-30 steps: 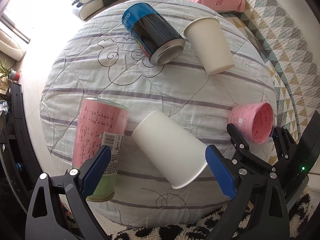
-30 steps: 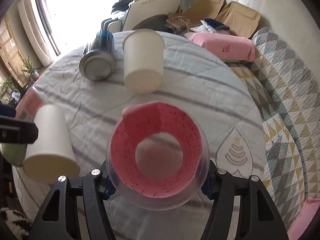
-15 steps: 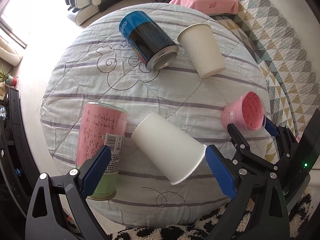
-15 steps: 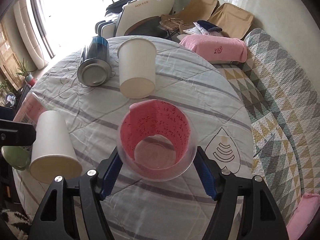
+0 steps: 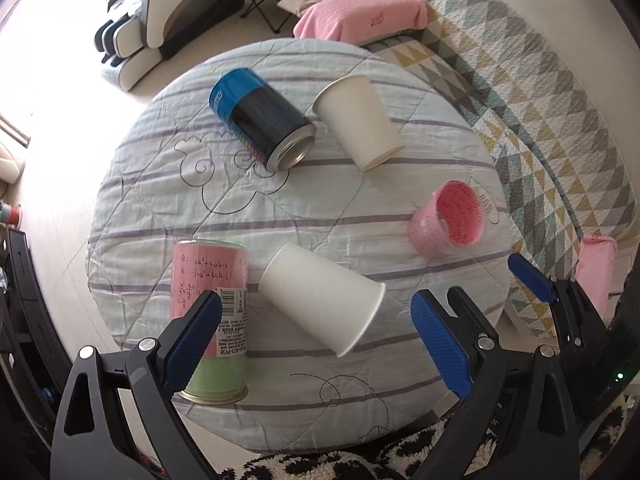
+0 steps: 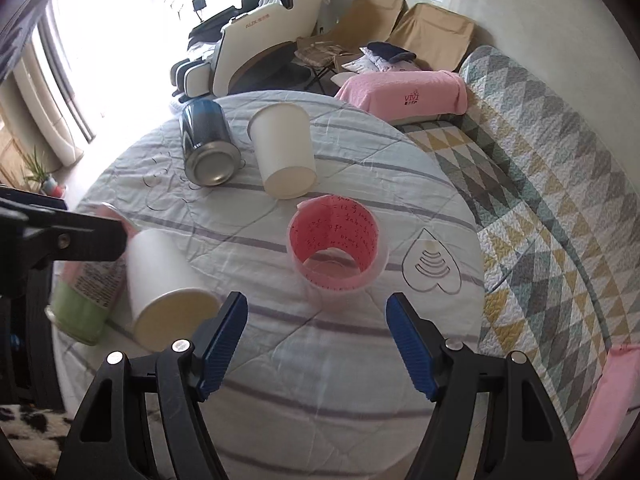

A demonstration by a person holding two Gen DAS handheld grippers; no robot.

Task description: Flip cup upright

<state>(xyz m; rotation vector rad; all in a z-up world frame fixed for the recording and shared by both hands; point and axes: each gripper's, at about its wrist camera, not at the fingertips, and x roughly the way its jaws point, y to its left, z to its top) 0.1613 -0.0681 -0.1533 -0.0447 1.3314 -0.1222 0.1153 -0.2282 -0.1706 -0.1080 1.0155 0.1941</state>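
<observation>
A clear cup with a pink paper liner stands upright on the round table, mouth up; it also shows in the left wrist view at the right. My right gripper is open and empty, just behind the cup and apart from it. My left gripper is open and empty above a white paper cup that lies on its side between its fingers. A second white paper cup lies on its side at the back.
A blue-black can lies on its side at the back. A pink and green can lies at the front left by my left finger. The table has a striped quilted cover. A patterned sofa runs along the right.
My right gripper turned the pink cup from lying toward the camera to upright, set it on the table, opened and drew back. My left gripper rose a little.
</observation>
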